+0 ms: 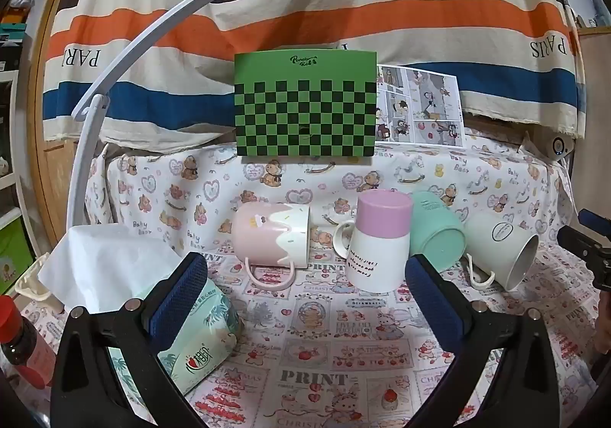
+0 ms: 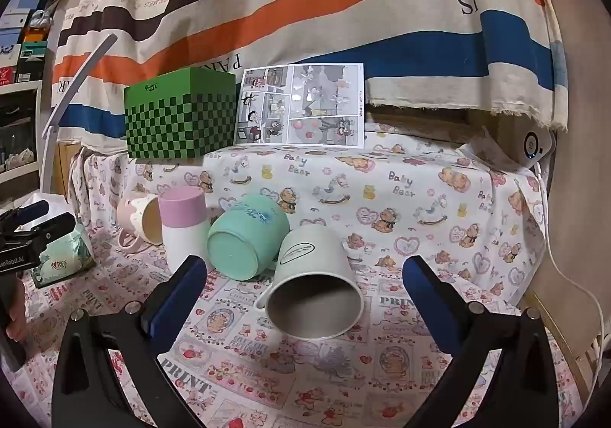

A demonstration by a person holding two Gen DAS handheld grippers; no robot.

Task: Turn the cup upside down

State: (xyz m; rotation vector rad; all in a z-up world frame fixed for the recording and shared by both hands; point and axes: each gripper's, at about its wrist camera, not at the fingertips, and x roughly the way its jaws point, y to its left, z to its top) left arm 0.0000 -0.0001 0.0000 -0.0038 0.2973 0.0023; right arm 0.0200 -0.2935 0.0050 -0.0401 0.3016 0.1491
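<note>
At the back we see a green checkered box (image 1: 304, 105) standing on the bear-print tablecloth (image 1: 420, 176), with a comic-strip sheet (image 2: 301, 105) propped upright just beside it against the striped cloth (image 1: 305, 19). On the left we find a tissue pack (image 1: 191, 344), a red-capped bottle (image 1: 19, 344) and a white curved lamp arm (image 1: 126, 57).

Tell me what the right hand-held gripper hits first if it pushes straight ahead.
Probably the pale cup lying on its side, mouth toward the right hand-held gripper, centred between its open fingers. Depth is uncertain.
</note>
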